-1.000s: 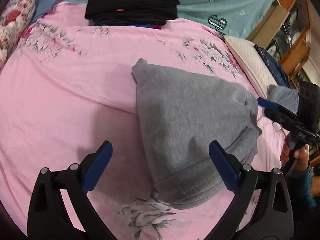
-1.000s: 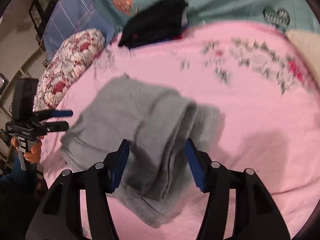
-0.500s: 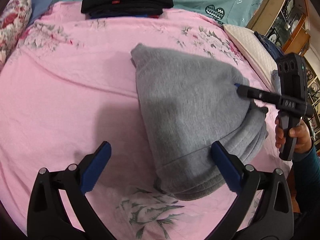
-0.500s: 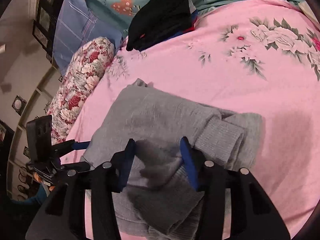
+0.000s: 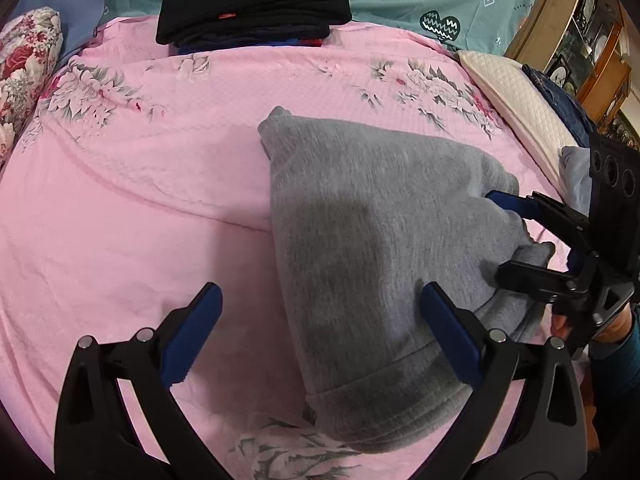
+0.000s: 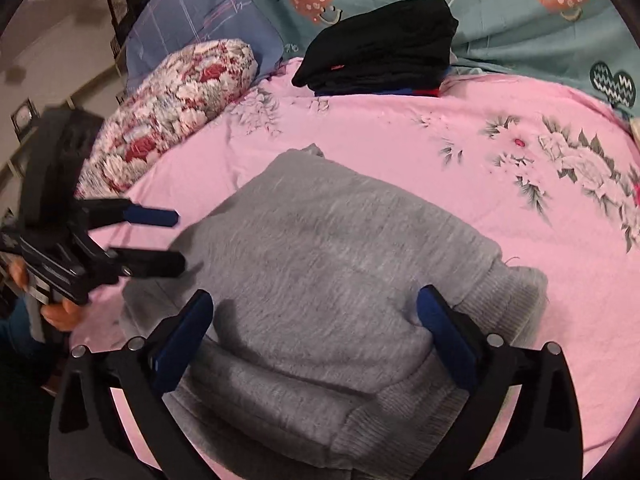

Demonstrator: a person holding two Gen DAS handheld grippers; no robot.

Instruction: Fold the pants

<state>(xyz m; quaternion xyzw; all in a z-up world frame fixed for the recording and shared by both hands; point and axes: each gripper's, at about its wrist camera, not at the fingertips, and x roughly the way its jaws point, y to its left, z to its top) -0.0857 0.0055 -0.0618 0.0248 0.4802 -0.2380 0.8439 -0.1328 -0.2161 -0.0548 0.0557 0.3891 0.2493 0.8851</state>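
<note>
Left gripper (image 5: 320,322): jaws wide, empty, hovering over near hem to steady or tuck.
Right gripper (image 6: 316,320): spread wide, nothing held, above the bundle.
Pants (image 5: 372,248): grey, folded into a compact stack on pink bedsheet (image 5: 132,200); looks nearly done.
Black folded pile (image 5: 256,0): far edge, likely finished items.

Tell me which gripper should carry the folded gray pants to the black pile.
Probably the right gripper: it hangs open squarely over the thick folded end of the gray pants. The left gripper, also open, hangs half over bare pink bedspread. The black pile lies straight ahead.
</note>
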